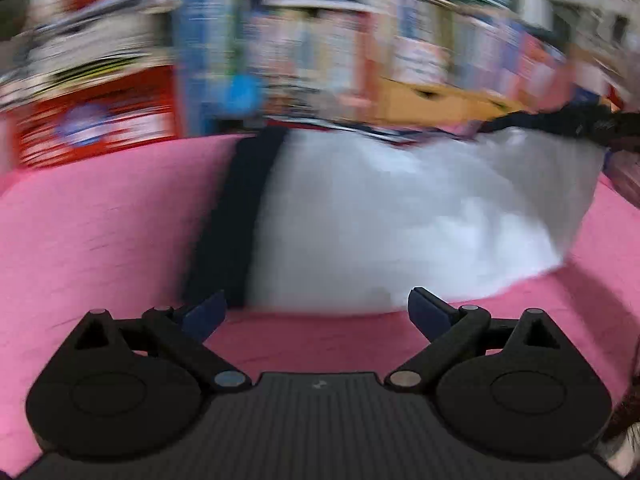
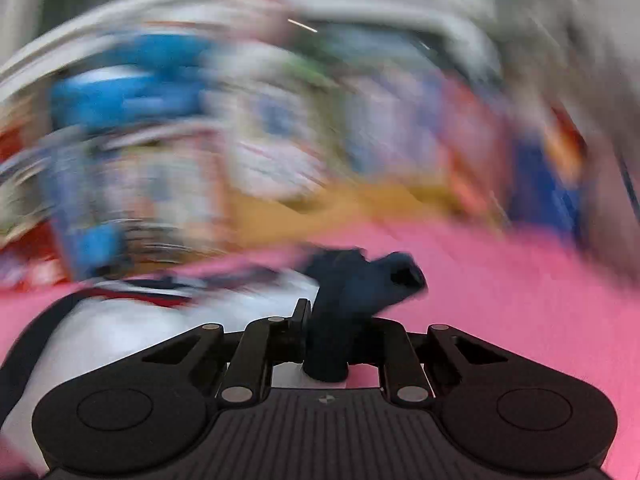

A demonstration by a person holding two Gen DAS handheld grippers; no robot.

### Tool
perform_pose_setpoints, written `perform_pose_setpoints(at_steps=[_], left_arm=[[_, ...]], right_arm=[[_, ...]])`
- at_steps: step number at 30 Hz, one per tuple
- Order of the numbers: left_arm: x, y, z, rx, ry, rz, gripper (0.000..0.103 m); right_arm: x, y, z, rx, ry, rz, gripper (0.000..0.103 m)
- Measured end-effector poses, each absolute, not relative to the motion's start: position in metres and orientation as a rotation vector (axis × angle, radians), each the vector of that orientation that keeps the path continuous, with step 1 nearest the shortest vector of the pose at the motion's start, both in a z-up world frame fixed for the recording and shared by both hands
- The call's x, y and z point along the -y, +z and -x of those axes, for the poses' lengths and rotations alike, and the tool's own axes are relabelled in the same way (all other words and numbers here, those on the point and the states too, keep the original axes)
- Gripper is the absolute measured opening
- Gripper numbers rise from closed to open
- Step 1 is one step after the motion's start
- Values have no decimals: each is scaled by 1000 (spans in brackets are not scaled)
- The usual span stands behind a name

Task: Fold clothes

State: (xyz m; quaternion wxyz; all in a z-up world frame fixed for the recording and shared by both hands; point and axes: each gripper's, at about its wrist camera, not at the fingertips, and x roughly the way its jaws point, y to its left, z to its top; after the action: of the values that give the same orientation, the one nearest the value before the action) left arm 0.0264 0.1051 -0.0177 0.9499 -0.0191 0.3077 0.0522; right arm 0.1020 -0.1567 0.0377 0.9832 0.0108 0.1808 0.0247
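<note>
Right hand-held gripper (image 2: pixel 326 332) pinching navy sleeve (image 2: pixel 360 280), left hand-held gripper (image 1: pixel 316 312) spread, white shirt (image 1: pixel 400 220) just ahead

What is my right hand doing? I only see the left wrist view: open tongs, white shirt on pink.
Observer: The right tongs are shut on the shirt's navy sleeve.
Operator: Is the sleeve flat?
Observer: No, it bunches up above the tongs, over the pink cover.
Operator: Where's the shirt body from there?
Observer: The white shirt lies to the left of the tongs, with a dark band along its left edge.
</note>
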Motion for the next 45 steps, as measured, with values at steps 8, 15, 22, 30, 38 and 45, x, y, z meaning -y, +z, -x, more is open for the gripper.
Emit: perform_pose_setpoints(at_steps=[8,15,22,30,38,45], left_arm=[[-194,-31,21,-606,323,143,99],[-202,-46,26,-604,335,137,103],[-204,-49,29,-586,311,134,103],[-204,-50,28,-588,309,115,103],[-204,-51,29,-587,305,109,103],[-204,-50,30,-581,300,110,103]], right_arm=[[-87,6,-46,-290,531,489,16],[-120,-31,-21,-277,513,651,27],[-63,-23,-39,-244,270,660,62],[-59,-34,-97,-291,215,674,61],[-25,-24,-135,-394,102,441,32],[-44,39,-116,-212,199,323,9]])
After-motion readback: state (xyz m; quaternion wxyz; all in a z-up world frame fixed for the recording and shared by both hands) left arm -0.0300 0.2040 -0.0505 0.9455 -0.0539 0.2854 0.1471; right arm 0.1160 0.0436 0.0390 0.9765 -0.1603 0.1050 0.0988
